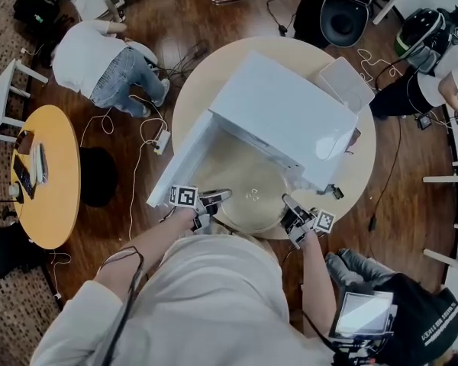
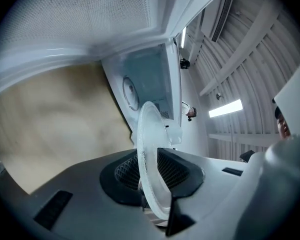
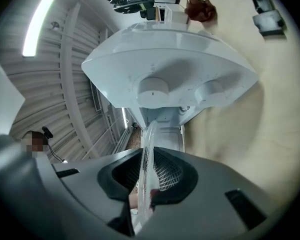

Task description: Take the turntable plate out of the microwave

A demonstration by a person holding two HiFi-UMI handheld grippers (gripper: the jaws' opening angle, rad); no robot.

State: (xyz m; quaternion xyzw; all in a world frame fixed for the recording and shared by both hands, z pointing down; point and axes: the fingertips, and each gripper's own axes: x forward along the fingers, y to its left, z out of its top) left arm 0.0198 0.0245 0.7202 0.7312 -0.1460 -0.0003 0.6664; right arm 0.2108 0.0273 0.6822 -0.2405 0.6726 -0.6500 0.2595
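Above the round table [image 1: 192, 96], just outside the microwave [image 1: 284, 114], my left gripper [image 1: 217, 197] and right gripper [image 1: 291, 206] clamp opposite rims of the turntable plate [image 1: 252, 195]; slick glass could slip if either pinch loosens.

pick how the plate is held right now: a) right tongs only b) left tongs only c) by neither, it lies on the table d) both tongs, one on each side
d: the left tongs and right tongs each clamp an opposite edge of the plate, and each gripper view shows its rim between the pads.
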